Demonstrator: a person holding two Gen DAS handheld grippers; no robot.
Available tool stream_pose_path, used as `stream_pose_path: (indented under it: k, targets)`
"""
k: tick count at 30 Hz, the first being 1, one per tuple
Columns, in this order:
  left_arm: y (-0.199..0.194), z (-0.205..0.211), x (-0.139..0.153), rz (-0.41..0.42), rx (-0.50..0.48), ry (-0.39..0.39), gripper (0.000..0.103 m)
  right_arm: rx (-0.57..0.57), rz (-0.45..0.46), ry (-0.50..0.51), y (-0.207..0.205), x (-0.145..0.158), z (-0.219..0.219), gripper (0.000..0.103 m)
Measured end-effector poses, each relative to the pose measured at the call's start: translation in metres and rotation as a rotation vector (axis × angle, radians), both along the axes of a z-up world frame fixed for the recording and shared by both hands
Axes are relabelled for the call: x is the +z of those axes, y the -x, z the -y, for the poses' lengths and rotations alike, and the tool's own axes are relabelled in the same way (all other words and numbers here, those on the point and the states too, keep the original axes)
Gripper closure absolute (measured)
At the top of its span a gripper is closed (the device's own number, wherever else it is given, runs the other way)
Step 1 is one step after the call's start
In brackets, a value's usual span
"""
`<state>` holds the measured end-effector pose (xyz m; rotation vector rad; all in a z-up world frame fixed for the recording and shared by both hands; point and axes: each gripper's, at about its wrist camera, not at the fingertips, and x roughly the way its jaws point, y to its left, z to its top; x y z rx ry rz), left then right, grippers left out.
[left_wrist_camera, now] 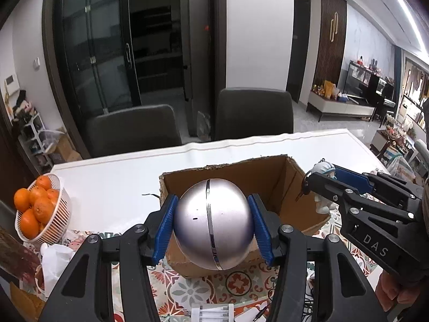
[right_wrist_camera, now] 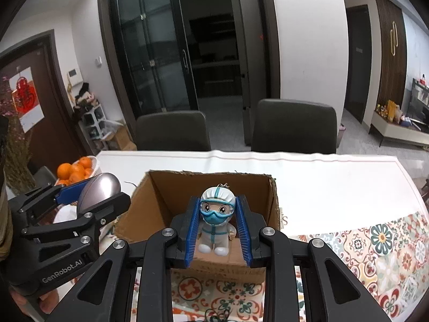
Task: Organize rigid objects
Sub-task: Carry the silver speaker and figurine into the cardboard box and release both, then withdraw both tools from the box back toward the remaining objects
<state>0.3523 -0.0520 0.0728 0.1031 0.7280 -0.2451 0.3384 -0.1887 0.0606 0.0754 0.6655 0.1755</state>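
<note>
the left tool (left_wrist_camera: pixel 213 224) is clamping a silver egg-shaped speaker (left_wrist_camera: pixel 213 222) between its blue pads, holding it over the near wall of the open cardboard box (left_wrist_camera: pixel 268 185). the right tool (right_wrist_camera: pixel 217 228) is gripping a small masked medic figurine (right_wrist_camera: pixel 216 220) by its head, hanging just above the same box's near edge. the box is sitting on the white table (left_wrist_camera: pixel 112 182), with a basket of oranges (left_wrist_camera: pixel 40 209) well to its left.

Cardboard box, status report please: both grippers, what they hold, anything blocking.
Left gripper shut on silver ball. Right gripper shut on figurine. Both over the open cardboard box. Nothing blocking.
</note>
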Motion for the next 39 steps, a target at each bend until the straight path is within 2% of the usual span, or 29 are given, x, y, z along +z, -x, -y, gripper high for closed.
stream_pose_path:
  k: [10, 22, 24, 29, 31, 33, 39]
  targets:
    - [-0.04, 0.008, -0.036, -0.147, 0.008, -0.025, 0.05, -0.005, -0.106, 0.012, -0.038, -0.026, 0.006, 0.075]
    - [-0.049, 0.009, -0.059, -0.182, 0.026, -0.068, 0.049, 0.005, -0.191, 0.017, -0.053, -0.053, 0.008, 0.075]
    - [-0.048, 0.008, -0.058, -0.173, 0.033, -0.066, 0.034, 0.006, -0.204, 0.011, -0.055, -0.055, 0.008, 0.07]
    - [-0.037, 0.006, -0.051, -0.12, 0.059, -0.101, 0.031, -0.01, -0.199, 0.018, -0.05, -0.054, 0.01, 0.07]
    - [-0.03, 0.004, -0.047, -0.109, 0.066, -0.089, 0.026, -0.021, -0.187, 0.011, -0.043, -0.051, 0.011, 0.069]
    - [-0.024, 0.001, -0.043, -0.097, 0.071, -0.069, 0.02, -0.027, -0.173, 0.01, -0.038, -0.048, 0.011, 0.061]
    - [-0.001, -0.006, -0.035, -0.062, 0.101, -0.055, 0.012, -0.048, -0.121, 0.023, -0.014, -0.036, 0.008, 0.057]
